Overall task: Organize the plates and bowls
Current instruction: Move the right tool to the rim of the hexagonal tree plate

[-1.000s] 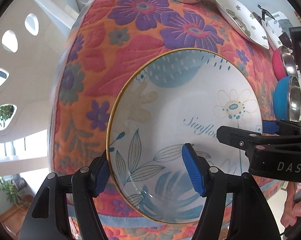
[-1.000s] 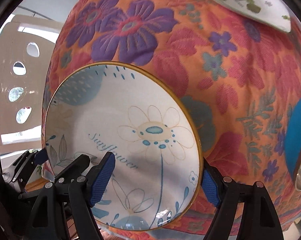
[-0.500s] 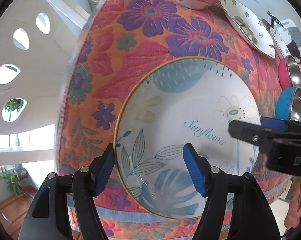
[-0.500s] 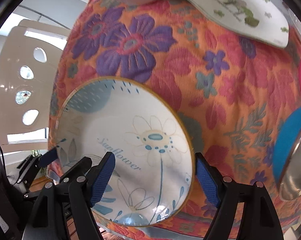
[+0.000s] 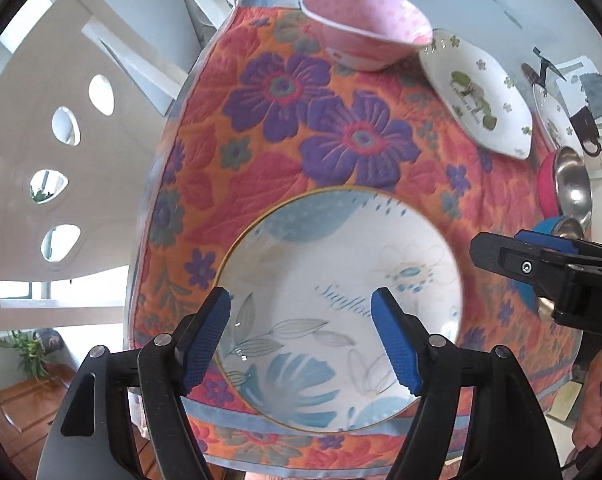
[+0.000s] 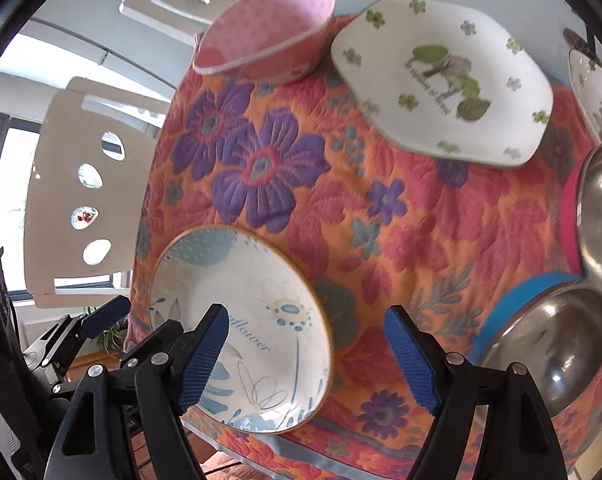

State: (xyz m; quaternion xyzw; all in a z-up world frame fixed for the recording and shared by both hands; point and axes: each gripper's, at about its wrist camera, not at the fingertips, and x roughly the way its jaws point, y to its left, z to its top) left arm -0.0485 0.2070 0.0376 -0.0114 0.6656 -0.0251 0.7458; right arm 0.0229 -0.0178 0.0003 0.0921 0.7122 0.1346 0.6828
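Note:
A white bowl with blue leaves and the word "Sunflower" (image 5: 333,280) (image 6: 253,300) sits on the floral tablecloth near the front edge. My left gripper (image 5: 301,340) is open and empty above its near left rim. My right gripper (image 6: 307,360) is open and empty above its right rim; it also shows in the left wrist view (image 5: 541,264). A pink bowl (image 5: 365,24) (image 6: 269,28) stands at the far edge. A white hexagonal plate with green flowers (image 5: 481,92) (image 6: 441,88) lies beside it.
A second white plate (image 6: 597,92) lies at the far right. A pink-sided steel bowl (image 6: 597,208) and a blue-sided steel bowl (image 6: 549,344) stand at the right. The orange floral tablecloth (image 6: 401,240) covers the table. White chairs (image 5: 61,140) stand at the left.
Both grippers have pulled back and up from the Sunflower bowl, which stays on the cloth. More of the table with the pink bowl and plates has come into view.

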